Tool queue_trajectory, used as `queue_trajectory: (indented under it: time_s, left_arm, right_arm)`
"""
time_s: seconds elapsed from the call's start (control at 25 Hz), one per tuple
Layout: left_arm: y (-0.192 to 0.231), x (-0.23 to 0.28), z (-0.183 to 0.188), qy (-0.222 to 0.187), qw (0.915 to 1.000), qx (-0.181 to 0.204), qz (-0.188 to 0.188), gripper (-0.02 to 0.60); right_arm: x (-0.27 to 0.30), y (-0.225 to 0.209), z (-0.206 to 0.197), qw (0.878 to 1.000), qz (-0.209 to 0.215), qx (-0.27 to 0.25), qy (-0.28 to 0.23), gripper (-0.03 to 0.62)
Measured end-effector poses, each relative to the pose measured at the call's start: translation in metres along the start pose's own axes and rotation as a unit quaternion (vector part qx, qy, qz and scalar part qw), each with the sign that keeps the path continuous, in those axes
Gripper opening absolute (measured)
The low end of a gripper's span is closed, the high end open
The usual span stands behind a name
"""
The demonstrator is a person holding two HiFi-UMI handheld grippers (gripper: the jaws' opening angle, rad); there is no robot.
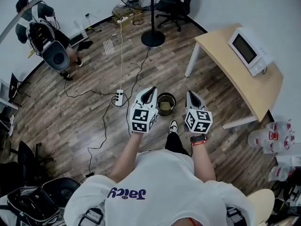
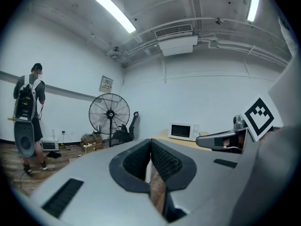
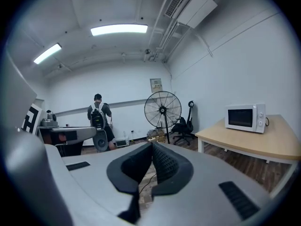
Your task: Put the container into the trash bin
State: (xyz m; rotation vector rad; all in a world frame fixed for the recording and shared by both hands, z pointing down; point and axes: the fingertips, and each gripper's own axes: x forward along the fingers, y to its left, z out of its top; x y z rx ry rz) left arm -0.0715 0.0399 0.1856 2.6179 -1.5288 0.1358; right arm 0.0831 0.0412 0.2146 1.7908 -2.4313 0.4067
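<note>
The trash bin (image 1: 165, 103) is standing on the floor between the left gripper (image 1: 149, 92) and the right gripper (image 1: 191, 96), about equally near each. Both are hanging clenched on nothing. A tan thing, probably the container (image 1: 165, 107), is lying inside the bin.

grprs x2 (L grpr (image 1: 149, 89), R grpr (image 1: 190, 93)) | bin (image 1: 166, 95) x1 | fan (image 1: 153, 38) x1 | mwave (image 1: 249, 50) x1

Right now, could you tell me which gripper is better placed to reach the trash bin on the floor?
Left, marginally. The trash bin sits between both; the left gripper looks nearly beside its rim, the right gripper slightly further off. Both are shut and empty.
</note>
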Motion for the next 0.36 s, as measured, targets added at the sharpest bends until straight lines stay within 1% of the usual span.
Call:
queue_trajectory:
  time_s: [0.16,0.36]
  left_arm:
    - [0.009,0.005,-0.002,-0.002,0.9999,-0.009,0.007,0.020]
    - [0.012,0.015,-0.019,0.018,0.9997,-0.012,0.005,0.020]
  right_arm:
    - [0.010,0.000,-0.004,1.000,0.006,0.003,0.006,0.014]
    - [0.021,-0.003,-0.016,1.000,0.010,0.012,0.019,0.014]
